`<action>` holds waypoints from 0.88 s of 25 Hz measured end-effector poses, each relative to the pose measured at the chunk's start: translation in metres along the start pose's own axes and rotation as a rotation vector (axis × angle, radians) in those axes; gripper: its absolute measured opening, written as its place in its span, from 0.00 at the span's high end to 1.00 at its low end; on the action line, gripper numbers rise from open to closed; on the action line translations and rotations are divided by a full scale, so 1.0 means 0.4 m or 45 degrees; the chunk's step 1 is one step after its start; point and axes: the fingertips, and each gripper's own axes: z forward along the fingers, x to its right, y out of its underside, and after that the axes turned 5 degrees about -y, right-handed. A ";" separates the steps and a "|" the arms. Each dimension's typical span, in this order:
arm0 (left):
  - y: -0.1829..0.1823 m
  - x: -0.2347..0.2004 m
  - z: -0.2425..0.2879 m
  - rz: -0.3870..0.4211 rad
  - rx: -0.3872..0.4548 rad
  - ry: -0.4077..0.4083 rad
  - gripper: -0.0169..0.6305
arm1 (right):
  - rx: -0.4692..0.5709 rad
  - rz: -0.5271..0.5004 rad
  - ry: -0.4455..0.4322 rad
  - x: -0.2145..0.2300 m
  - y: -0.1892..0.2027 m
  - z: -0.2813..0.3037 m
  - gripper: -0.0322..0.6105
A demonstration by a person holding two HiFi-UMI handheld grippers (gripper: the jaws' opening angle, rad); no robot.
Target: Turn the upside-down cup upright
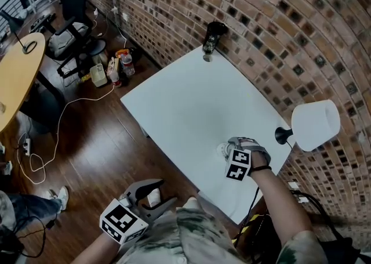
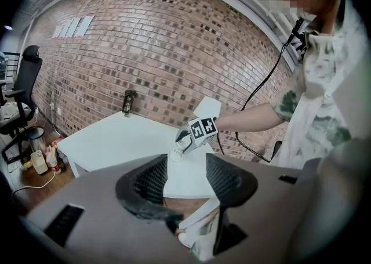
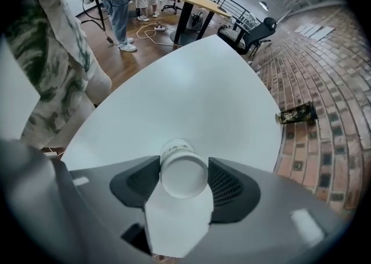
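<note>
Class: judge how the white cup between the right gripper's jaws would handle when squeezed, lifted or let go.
The white cup looks small and thin-walled, so probably light and easily dented by a squeeze from the right gripper. Its smooth round side would likely roll if laid on the white table.

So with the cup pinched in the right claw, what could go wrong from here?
The right claw grips the white cup only by its smooth sides, so it might slip or dent when turned. The cup is toward the near end of the table; if dropped, it could roll off. The left claw hangs open off the table, probably too far to help.
</note>
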 end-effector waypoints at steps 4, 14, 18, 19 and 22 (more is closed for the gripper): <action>-0.002 0.016 0.004 0.001 -0.001 -0.022 0.64 | 0.018 -0.006 -0.027 0.001 0.001 0.002 0.54; -0.017 0.052 0.013 -0.008 0.015 -0.103 0.64 | 0.092 -0.039 -0.057 0.005 -0.003 0.007 0.53; -0.015 0.065 0.012 -0.019 0.017 -0.140 0.64 | 0.142 -0.040 -0.061 0.009 -0.011 0.003 0.52; -0.014 0.068 0.013 -0.021 0.016 -0.148 0.64 | 0.160 -0.033 -0.063 0.009 -0.013 0.001 0.51; -0.013 0.084 0.019 -0.022 0.012 -0.164 0.64 | 0.208 -0.004 -0.062 0.007 -0.010 -0.011 0.48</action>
